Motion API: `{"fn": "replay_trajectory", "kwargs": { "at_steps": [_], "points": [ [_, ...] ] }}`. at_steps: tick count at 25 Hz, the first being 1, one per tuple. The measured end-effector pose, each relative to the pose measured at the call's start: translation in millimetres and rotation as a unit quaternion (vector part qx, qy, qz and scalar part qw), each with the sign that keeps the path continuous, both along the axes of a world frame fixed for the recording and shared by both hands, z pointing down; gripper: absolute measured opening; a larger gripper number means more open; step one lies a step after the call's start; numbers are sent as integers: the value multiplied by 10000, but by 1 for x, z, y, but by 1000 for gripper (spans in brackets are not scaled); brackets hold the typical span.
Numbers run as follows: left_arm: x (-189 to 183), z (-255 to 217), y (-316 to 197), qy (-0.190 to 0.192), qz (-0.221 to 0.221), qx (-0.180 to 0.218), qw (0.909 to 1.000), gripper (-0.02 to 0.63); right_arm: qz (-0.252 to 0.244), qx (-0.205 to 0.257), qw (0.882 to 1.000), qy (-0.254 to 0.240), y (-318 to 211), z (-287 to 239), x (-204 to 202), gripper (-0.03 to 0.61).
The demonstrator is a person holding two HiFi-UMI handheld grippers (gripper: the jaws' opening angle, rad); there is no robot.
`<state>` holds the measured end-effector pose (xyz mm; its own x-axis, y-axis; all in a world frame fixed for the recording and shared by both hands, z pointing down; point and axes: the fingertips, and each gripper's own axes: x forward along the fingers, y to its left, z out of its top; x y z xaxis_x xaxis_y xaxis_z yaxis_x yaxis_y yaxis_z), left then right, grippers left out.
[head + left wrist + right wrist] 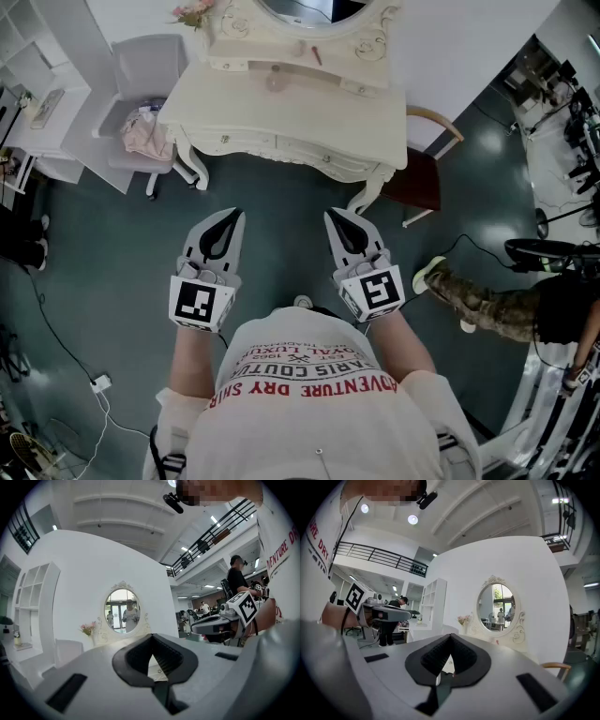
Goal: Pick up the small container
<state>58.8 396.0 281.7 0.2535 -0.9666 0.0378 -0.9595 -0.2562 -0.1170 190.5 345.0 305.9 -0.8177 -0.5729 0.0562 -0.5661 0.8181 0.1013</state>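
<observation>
A cream dressing table point(291, 141) stands ahead of me. On its top lies a small pale pink container point(273, 82), with a thin pink stick point(317, 54) beside it. My left gripper point(235, 217) and right gripper point(331, 216) are held side by side over the dark floor, short of the table's front edge, both pointing at it. Each one's jaws meet at the tip with nothing between them. In the left gripper view the left gripper point(151, 638) points toward the oval mirror point(123, 610). The right gripper point(450, 637) is shut too, with the mirror point(500, 607) to its right.
A grey chair point(148, 66) with pink cloth on it stands left of the table, and a wooden chair point(424, 164) stands at its right. White shelves point(37, 103) stand at far left. A person's leg in camouflage trousers point(483, 302) is at right. Cables point(98, 382) lie on the floor.
</observation>
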Motion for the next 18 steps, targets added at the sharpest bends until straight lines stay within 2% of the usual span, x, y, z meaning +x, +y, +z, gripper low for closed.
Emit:
{"fn": "replay_trajectory", "kwargs": {
  "at_steps": [4, 10, 18],
  "points": [
    [0, -2, 8, -41, 27, 22, 10000, 6, 10, 11, 10000, -1, 8, -2, 0, -2],
    [-5, -7, 19, 95, 68, 128, 9998, 6, -46, 31, 9999, -88, 18, -5, -9, -2],
    [-21, 6, 20, 67, -89, -6, 9999, 7, 0, -118, 9998, -162, 13, 6, -20, -2]
  ]
}}
